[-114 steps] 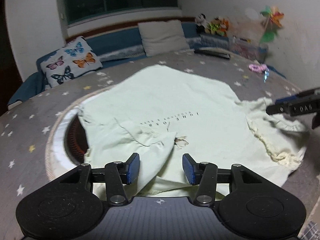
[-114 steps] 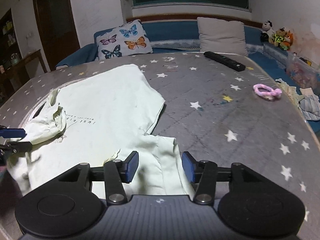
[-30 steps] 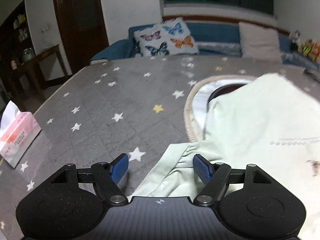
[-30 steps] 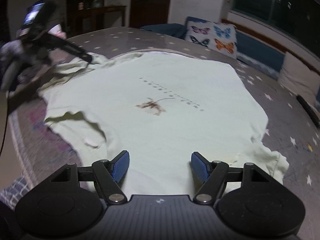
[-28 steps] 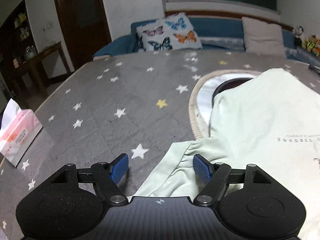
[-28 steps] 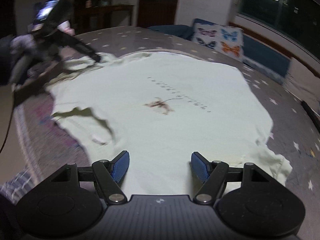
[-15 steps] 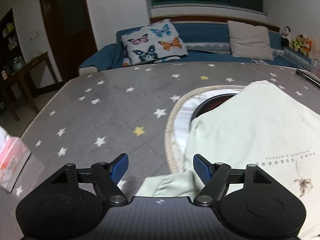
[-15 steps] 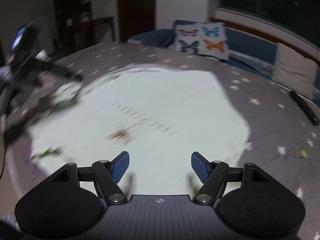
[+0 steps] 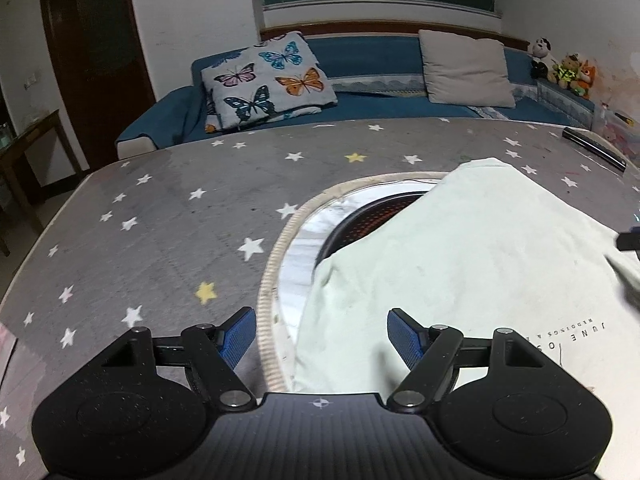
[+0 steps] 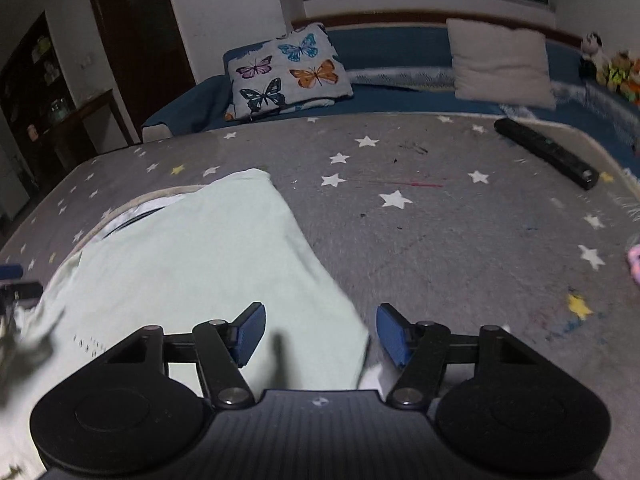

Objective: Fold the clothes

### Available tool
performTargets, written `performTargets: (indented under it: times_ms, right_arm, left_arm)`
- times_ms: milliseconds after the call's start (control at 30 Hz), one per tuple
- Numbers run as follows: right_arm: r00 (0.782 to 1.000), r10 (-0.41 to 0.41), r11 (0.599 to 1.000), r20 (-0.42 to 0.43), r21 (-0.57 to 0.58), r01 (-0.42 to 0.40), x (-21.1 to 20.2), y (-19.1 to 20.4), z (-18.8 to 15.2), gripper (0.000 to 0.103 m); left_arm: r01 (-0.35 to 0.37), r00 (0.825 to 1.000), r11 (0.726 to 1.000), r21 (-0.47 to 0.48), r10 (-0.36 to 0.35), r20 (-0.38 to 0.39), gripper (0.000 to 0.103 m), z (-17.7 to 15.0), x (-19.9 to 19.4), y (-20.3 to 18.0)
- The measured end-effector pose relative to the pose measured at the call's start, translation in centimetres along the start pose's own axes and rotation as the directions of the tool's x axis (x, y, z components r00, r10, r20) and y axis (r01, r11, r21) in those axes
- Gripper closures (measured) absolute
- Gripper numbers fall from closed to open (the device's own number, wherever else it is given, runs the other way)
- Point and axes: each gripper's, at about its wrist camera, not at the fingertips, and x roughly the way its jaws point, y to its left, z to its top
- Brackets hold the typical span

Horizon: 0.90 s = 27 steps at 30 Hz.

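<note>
A pale green shirt (image 9: 460, 256) lies spread on a grey star-patterned surface (image 9: 180, 216), partly covering a round opening (image 9: 320, 232). The left gripper (image 9: 321, 336) hovers over the shirt's left edge, jaws wide apart and empty. The right gripper (image 10: 320, 334) hovers over the shirt's right edge, jaws also apart, gripping nothing. A black remote (image 10: 546, 152) lies well apart, near the sofa (image 10: 400, 96).

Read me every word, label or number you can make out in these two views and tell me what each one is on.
"JUNE": upside down, printed on the pale green shirt, at the right edge of the left wrist view; more letters follow, cut off by the left hand-held gripper.
Smaller line above it: seems to read "WEDDINGS &", too small to be sure.
Print on the shirt in the right wrist view: too blurred to read.
Nothing else carries readable text.
</note>
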Motion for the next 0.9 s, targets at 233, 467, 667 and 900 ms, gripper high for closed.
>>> performTargets:
  times_ms: [233,467,667,900]
  right_arm:
    - [0.999,0.031,1.000,-0.035,0.003,-0.031,3.1,0.6,1.4,0.058]
    - [0.999,0.043,0.998,-0.013,-0.035,-0.043,2.2,2.6,1.7,0.098]
    - [0.995,0.065,0.945,0.080,-0.324,-0.036,-0.5,10.5,0.0,0.098]
    - [0.991,0.130,0.831,-0.026,-0.543,-0.123,0.3,17.2,-4.4,0.085]
  left_arm:
    - [0.031,0.999,1.000,0.002,-0.031,-0.011,0.026,0.4,1.3,-1.1]
    - [0.051,0.998,0.999,-0.007,-0.051,-0.026,0.025,0.1,2.3,-1.4]
    - [0.053,0.998,0.998,-0.021,-0.054,-0.029,0.024,-0.1,2.6,-1.3]
    - [0.054,0.998,0.998,-0.034,-0.054,-0.027,0.023,-0.2,2.4,-0.9]
